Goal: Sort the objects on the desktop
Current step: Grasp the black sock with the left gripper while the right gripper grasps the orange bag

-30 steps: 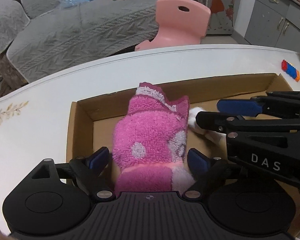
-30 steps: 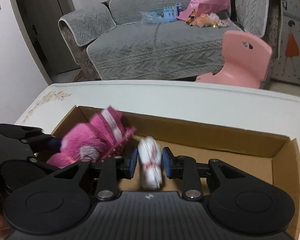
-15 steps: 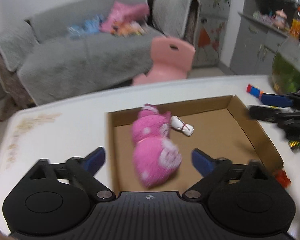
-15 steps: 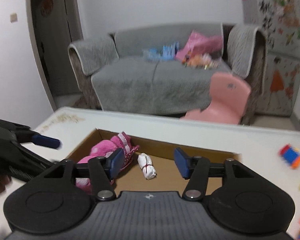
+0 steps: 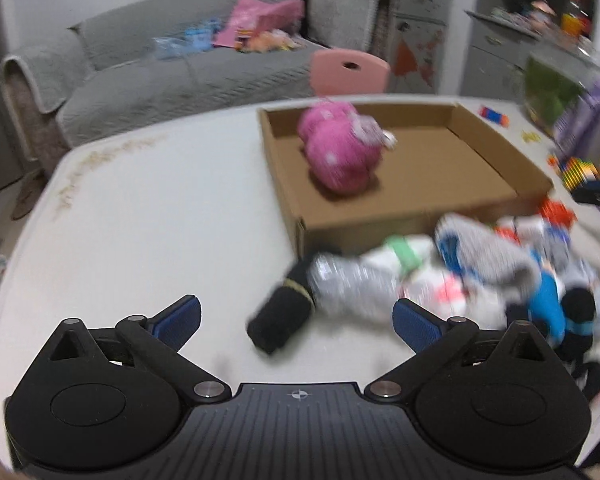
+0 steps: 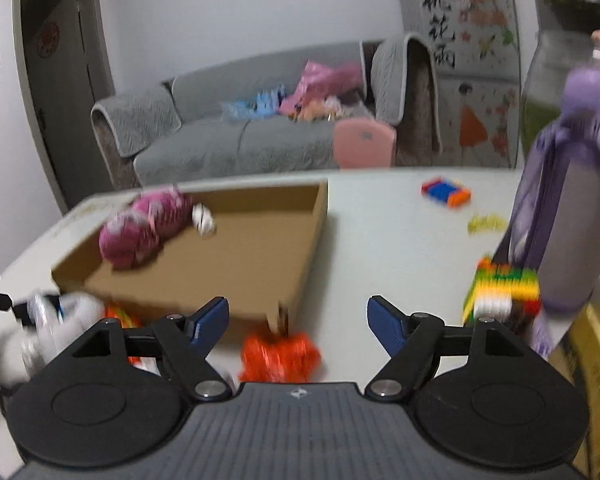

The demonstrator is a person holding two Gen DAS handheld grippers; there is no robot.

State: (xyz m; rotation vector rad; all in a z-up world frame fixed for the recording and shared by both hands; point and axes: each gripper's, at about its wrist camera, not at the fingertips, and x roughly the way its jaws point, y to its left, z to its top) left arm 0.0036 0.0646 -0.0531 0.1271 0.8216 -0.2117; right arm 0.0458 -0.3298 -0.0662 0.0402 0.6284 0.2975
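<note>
A shallow cardboard box [image 5: 416,216] [image 6: 308,240] sits on the white table. A pink fuzzy sock [image 5: 336,152] [image 6: 144,228] and a small white rolled sock [image 5: 389,139] [image 6: 203,220] lie inside it at the far left. My left gripper [image 5: 296,320] is open and empty, above a black rolled sock [image 5: 284,316] at the edge of a pile of socks [image 5: 460,272] in front of the box. My right gripper [image 6: 298,320] is open and empty, above a red-orange item [image 6: 280,356] by the box's near right corner.
A purple water bottle [image 6: 572,208] stands at the right with a stack of colourful bricks [image 6: 500,292] at its foot. A small brick toy [image 6: 446,192] and a yellow piece [image 6: 486,224] lie on the table. Behind are a grey sofa [image 6: 236,136] and pink chair [image 6: 362,144].
Both grippers let go of their socks in the box, opened, and pulled back. The left now hangs over the sock pile, the right over the table right of the box.
</note>
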